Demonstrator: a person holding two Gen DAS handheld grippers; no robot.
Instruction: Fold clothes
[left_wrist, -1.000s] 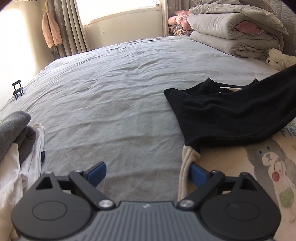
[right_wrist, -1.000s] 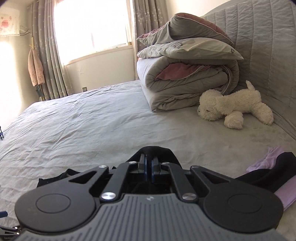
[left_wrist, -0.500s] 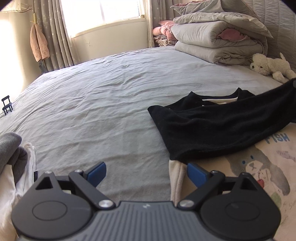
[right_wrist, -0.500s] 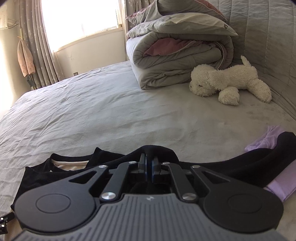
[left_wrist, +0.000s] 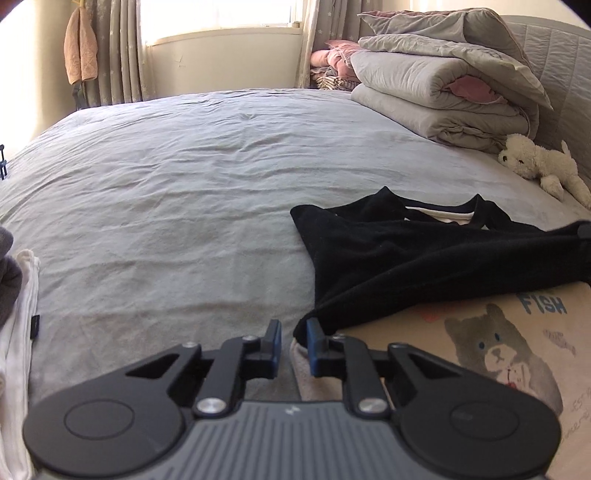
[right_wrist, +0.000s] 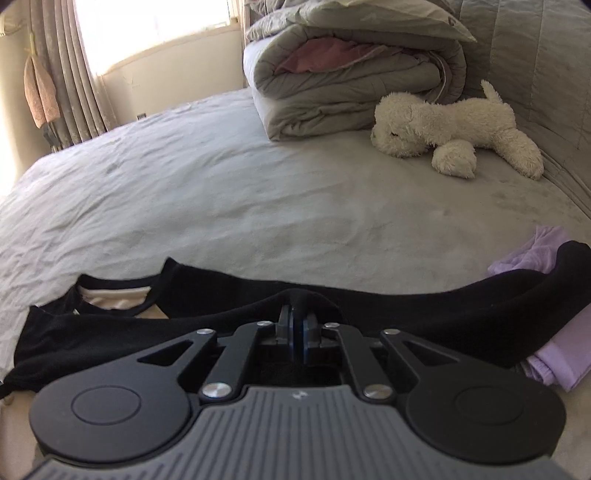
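The black sleeve (right_wrist: 461, 310) is pinched between the right gripper (right_wrist: 296, 325) fingers; the left gripper (left_wrist: 293, 343) stands narrowly parted at the sweatshirt (left_wrist: 498, 354) edge, which may be missed, skewing the fold.

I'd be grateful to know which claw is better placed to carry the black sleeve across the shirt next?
Right. The right claw is already shut on the black sleeve; the left claw is only closing around the shirt's edge.

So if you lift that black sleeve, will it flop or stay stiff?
Probably floppy: the black sleeve sags between the right gripper and the bed. Likely light, since a thin pinch holds it. It creases softly.
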